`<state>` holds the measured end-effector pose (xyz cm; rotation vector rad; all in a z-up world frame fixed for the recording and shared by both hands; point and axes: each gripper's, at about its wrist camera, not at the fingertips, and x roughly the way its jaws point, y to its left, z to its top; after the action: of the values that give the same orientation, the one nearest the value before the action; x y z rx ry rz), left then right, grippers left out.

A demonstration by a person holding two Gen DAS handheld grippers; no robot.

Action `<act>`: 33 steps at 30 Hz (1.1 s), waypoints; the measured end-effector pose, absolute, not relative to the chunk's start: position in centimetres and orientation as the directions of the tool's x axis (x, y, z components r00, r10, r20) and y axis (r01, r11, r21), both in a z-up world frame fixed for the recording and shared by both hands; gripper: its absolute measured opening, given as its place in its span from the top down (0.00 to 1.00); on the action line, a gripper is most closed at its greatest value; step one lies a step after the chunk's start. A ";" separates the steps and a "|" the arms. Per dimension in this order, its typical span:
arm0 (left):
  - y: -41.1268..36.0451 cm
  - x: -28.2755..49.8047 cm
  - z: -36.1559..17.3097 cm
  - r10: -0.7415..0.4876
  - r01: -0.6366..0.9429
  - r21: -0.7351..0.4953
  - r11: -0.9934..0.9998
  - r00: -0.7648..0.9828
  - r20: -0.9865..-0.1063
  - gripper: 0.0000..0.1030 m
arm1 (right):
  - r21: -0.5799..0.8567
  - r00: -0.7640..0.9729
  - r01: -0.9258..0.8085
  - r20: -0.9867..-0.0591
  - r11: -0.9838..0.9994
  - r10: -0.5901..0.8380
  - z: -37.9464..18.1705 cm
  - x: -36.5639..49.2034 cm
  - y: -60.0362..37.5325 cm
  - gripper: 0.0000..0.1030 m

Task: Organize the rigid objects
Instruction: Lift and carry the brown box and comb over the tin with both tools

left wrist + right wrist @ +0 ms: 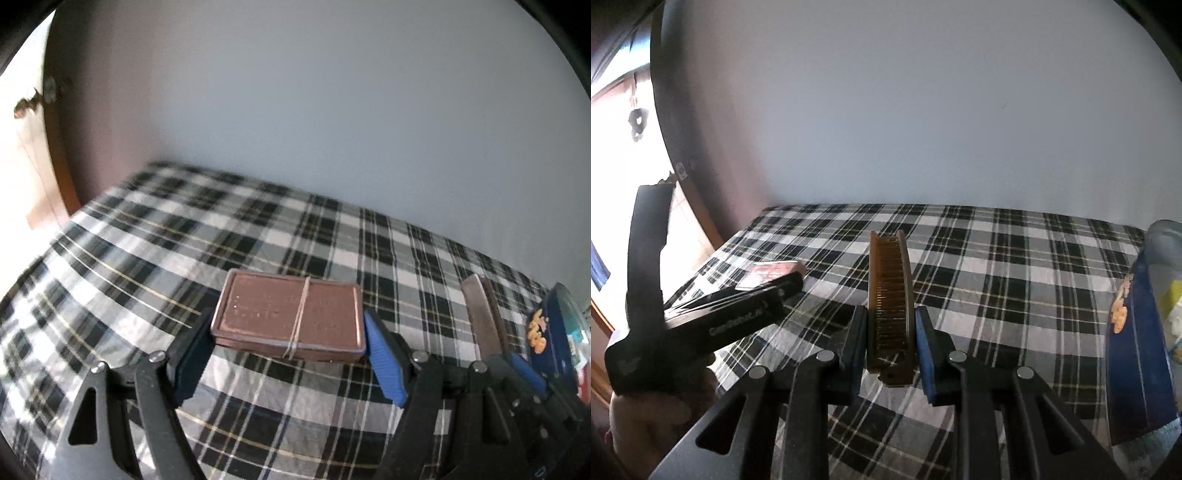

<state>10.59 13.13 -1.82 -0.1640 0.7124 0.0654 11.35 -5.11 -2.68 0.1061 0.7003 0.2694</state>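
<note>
edgewise between right fingers (925,354), brown folding comb (890,306)

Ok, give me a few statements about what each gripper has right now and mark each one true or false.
1. The right gripper is clamped on a brown folding comb. True.
2. The flat brown metal tin has a rubber band around it. True.
3. The left gripper holds nothing. False: the tin sits between its pads.
4. The tablecloth is plain white. False: it is black-and-white plaid.
</note>
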 end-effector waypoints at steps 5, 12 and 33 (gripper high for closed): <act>13.1 9.3 -0.8 0.080 -0.152 -0.071 0.986 0.797 -0.598 0.25 | 0.188 0.740 -0.186 -0.619 0.964 0.264 -2.5 11.2 -5.7 0.74; 13.6 9.2 -1.0 0.081 -0.158 -0.075 0.985 0.794 -0.602 0.25 | 0.164 0.756 -0.195 -0.603 0.967 0.255 -2.0 10.0 -5.4 0.74; 11.9 6.0 -0.9 0.079 -0.141 -0.059 0.988 0.801 -0.593 0.25 | 0.104 0.777 -0.209 -0.586 0.972 0.230 -1.4 7.2 -4.6 0.74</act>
<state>5.99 11.86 -0.92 -0.1020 0.6304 0.1181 7.17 -4.59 -1.45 0.0340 0.6376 0.2377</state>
